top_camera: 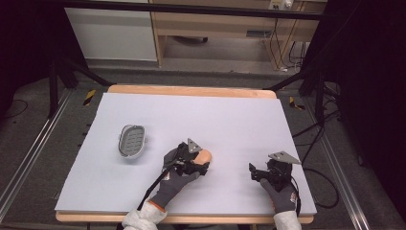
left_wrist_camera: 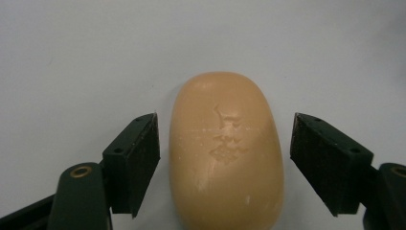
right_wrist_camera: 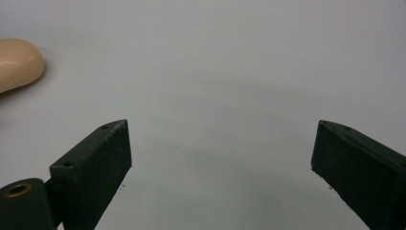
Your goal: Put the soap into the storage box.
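Observation:
A tan oval bar of soap point(left_wrist_camera: 225, 153) lies flat on the pale table, also seen in the high view as the soap point(top_camera: 205, 155) near the middle front. My left gripper point(left_wrist_camera: 225, 165) is open, its two black jaws standing either side of the soap with a small gap on each side. In the high view the left gripper point(top_camera: 194, 160) sits over the soap's near end. My right gripper point(top_camera: 253, 172) rests open at the front right, apart from the soap, with nothing between its jaws point(right_wrist_camera: 220, 163). The soap's end point(right_wrist_camera: 19, 64) shows at the right gripper view's left edge.
A grey oval soap dish point(top_camera: 131, 141) with a slotted inside lies on the left part of the white table top point(top_camera: 191, 115). Wooden table edges run along the front and back. Cables and dark frame legs stand on the floor around the table.

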The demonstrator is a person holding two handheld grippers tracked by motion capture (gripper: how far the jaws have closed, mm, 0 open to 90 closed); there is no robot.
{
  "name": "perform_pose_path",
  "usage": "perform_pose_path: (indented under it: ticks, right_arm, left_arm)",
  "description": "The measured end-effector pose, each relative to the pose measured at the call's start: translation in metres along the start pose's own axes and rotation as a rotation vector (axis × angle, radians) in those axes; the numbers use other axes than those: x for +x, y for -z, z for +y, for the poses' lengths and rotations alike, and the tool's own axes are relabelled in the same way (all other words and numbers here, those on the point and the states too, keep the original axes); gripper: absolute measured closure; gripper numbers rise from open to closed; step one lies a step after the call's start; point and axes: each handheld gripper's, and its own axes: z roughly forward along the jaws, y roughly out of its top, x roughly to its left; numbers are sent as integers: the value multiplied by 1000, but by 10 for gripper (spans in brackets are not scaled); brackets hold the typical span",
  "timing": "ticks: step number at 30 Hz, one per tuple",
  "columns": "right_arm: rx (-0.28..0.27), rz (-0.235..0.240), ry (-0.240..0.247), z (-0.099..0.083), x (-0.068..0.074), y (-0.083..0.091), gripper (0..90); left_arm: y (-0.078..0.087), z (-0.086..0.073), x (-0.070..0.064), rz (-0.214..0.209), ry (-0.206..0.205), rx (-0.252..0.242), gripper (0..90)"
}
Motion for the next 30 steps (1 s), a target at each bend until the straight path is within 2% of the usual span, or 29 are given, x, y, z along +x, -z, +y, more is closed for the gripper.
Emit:
perform_pose_path:
  ticks: [15, 30]
  right_arm:
    - [8, -3, 2, 0, 0, -1, 67]
    - [11, -1, -3, 0, 0, -1, 67]
  left_arm:
    - [-13, -4, 0, 2, 2, 50, 273]
    - [-13, -3, -2, 20, -5, 61, 312]
